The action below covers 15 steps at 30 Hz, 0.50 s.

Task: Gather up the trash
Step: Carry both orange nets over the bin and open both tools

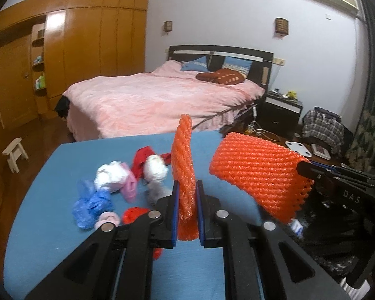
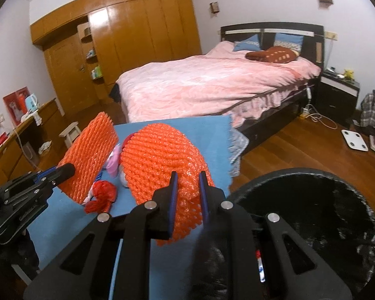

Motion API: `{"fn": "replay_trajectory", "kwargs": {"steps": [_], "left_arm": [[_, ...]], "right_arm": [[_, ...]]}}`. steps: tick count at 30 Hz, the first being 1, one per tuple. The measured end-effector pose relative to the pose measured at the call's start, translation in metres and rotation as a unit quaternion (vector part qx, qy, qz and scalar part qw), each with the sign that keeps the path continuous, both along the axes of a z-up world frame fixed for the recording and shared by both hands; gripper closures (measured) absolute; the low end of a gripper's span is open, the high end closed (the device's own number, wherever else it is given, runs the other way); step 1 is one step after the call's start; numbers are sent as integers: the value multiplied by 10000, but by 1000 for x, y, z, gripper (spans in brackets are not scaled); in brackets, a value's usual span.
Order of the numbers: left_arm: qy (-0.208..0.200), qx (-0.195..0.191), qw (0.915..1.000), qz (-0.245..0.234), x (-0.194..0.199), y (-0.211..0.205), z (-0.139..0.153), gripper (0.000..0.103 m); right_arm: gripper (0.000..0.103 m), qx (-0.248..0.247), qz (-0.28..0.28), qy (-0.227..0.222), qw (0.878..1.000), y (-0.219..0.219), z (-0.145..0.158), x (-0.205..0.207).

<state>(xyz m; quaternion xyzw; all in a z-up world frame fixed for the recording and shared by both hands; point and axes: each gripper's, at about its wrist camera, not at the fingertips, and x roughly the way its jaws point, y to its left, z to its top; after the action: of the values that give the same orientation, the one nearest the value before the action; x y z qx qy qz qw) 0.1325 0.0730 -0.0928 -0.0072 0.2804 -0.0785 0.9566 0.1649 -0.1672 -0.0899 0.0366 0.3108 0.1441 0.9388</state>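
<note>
Foam nets gripped above the blue table (image 1: 50, 237).
Left gripper (image 1: 188, 192) pinches one orange foam net (image 1: 183, 175) (edge-on); right gripper (image 2: 188, 185), marked "DAS", clamps another net (image 2: 160, 157) near the black bin (image 2: 312, 212).

The only lettering I could make out was "DAS", printed in pale capitals on the black body of the right gripper (image 1: 303, 168), seen from the left wrist view. A small blue-and-white packet (image 1: 297, 226) lay below it, but its print was too blurred to read.
</note>
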Motion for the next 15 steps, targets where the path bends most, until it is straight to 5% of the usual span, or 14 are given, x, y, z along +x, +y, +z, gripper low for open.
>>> {"fn": "replay_trajectory", "kwargs": {"steps": [15], "left_arm": [[-58,-125,9931,-1168,-1,-106,10,91]], "right_arm": [[87,-148,-1083,-71,9940,-100,5,-35]]}}
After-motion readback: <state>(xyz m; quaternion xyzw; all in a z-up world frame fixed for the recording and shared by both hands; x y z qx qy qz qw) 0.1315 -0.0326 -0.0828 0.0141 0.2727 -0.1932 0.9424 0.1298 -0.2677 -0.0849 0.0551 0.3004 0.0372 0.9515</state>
